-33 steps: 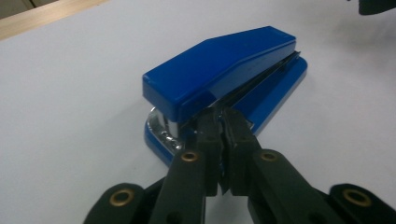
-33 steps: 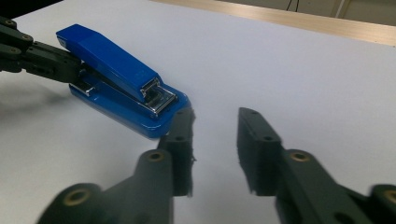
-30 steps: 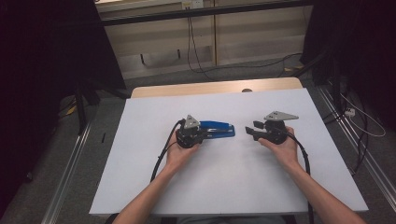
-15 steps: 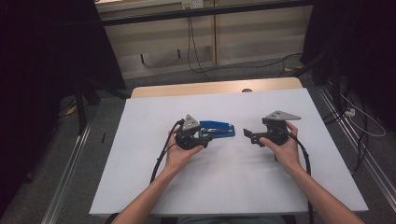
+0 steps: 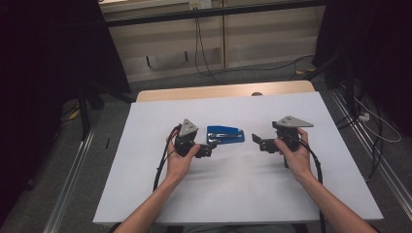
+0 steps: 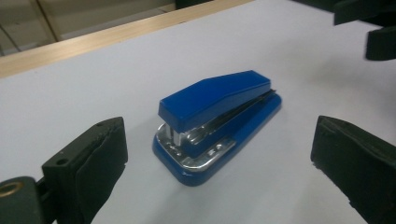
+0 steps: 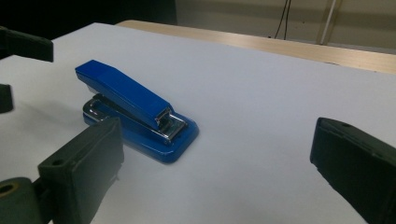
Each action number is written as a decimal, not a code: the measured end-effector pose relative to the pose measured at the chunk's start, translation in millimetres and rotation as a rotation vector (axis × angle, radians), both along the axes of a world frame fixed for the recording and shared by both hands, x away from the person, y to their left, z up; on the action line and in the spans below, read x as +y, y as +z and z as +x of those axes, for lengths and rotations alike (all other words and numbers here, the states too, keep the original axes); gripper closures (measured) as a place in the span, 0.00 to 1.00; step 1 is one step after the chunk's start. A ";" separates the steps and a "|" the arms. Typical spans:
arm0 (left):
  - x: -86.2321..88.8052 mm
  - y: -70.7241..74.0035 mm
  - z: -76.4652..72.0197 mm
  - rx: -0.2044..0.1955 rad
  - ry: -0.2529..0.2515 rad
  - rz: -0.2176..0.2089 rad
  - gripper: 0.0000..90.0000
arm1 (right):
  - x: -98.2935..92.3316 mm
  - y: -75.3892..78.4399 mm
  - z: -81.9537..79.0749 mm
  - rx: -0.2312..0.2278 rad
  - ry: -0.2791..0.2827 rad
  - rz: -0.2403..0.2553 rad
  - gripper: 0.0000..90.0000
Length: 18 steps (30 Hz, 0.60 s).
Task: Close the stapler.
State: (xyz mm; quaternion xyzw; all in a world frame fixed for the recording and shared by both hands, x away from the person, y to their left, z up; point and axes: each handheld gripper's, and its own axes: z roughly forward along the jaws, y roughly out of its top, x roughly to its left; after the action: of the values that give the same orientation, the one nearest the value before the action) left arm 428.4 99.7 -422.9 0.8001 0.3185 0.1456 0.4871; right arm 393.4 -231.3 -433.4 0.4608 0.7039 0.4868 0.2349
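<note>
White table (image 5: 145,194) w/ 1 blue stapler (image 5: 226,134).

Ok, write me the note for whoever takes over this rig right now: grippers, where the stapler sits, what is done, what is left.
Left gripper: its jaws have just been opening and stand wide, nothing between the pads, just left of the small blue plastic stapler with metal parts.
Right gripper: open, nothing held, apart from the stapler on its right.
Stapler: lies flat on its base on the white table sheet, between both grippers, arm down.
Done: stapler let go, resting free.
Left: probably a fresh grasp, if the stapler has to be moved or pressed; approach is clear from either side.
</note>
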 end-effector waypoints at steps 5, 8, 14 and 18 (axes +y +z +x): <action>3.4 0.9 -4.3 -0.017 0.032 0.047 0.05 | 1.0 2.1 -5.5 -0.008 -0.013 -0.008 0.04; 8.5 1.5 -7.7 -0.006 0.033 0.034 0.06 | 1.3 3.4 -9.7 -0.017 -0.012 -0.017 0.04; 18.1 5.2 -17.3 -0.039 0.040 0.042 0.06 | 2.3 0.6 -17.2 -0.015 -0.020 -0.031 0.04; 24.0 5.3 -21.4 -0.063 0.046 0.065 0.05 | -0.8 4.3 -23.2 -0.023 -0.045 -0.029 0.04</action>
State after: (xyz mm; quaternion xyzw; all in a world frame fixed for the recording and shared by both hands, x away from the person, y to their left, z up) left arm 406.9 123.7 -417.6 0.8029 0.3165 0.1923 0.4672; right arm 370.2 -232.2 -429.1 0.4675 0.6977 0.4765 0.2603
